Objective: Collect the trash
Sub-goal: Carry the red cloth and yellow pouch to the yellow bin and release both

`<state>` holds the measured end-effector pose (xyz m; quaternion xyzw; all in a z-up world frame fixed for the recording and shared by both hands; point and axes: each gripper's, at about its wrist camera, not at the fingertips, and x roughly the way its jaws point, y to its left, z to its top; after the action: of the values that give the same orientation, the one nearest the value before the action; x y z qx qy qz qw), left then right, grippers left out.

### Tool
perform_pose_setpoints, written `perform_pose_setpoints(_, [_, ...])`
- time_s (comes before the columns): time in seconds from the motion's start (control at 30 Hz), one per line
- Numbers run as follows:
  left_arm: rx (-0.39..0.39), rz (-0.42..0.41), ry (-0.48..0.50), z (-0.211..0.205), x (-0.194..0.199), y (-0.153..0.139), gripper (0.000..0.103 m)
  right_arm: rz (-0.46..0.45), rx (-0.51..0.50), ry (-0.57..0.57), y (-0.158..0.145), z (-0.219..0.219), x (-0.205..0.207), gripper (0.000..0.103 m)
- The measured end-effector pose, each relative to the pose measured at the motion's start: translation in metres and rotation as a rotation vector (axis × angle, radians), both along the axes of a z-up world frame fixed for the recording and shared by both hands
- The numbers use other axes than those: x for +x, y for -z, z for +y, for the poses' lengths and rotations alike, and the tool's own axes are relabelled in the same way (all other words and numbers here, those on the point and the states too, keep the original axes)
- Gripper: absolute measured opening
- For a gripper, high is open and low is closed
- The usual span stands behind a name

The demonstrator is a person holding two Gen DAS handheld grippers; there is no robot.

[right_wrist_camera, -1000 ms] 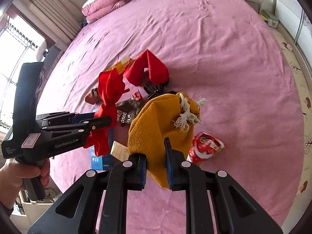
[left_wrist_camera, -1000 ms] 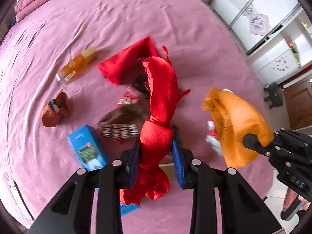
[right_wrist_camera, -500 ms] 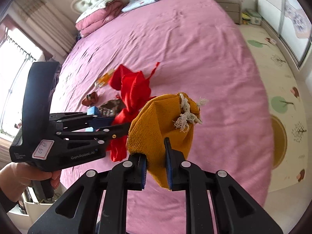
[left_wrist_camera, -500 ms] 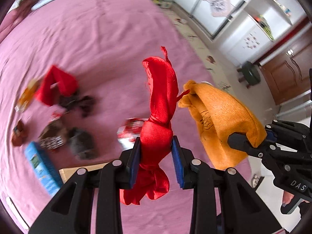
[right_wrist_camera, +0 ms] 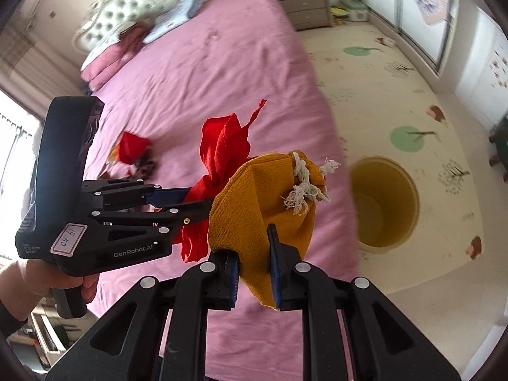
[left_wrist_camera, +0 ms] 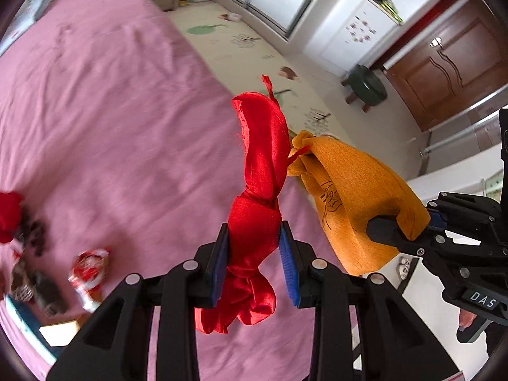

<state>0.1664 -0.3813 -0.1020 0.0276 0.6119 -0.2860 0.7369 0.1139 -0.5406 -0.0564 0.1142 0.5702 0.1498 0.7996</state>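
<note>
Now that both hands have swung off the bed (right_wrist_camera: 197, 73), the left claw (left_wrist_camera: 254, 250) grips a red rag (left_wrist_camera: 260, 171), the right claw (right_wrist_camera: 254, 263) an orange pouch (right_wrist_camera: 263, 203), and a bin (right_wrist_camera: 384, 203) shows at 3 o'clock.

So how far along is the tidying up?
Midway. Nothing shows in the yellow bin on the floor yet. In hand: the left gripper clamps a red cloth, the right gripper an orange pouch. Left: a red wrapper and more blurred litter on the pink bed.
</note>
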Motion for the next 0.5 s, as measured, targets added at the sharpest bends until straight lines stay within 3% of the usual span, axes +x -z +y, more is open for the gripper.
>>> perform_pose_setpoints(0.33, [-0.022, 0.047, 0.139, -0.105, 0.02, 0.024, 0.031, 0.039, -0.011, 0.147, 0.024, -0.092, 0.009, 0.016])
perform_pose_setpoints(0.5, [-0.042, 0.069, 0.164, -0.139, 0.035, 0.031, 0.031, 0.049, -0.019, 0.179, 0.036, -0.122, 0.021, 0.016])
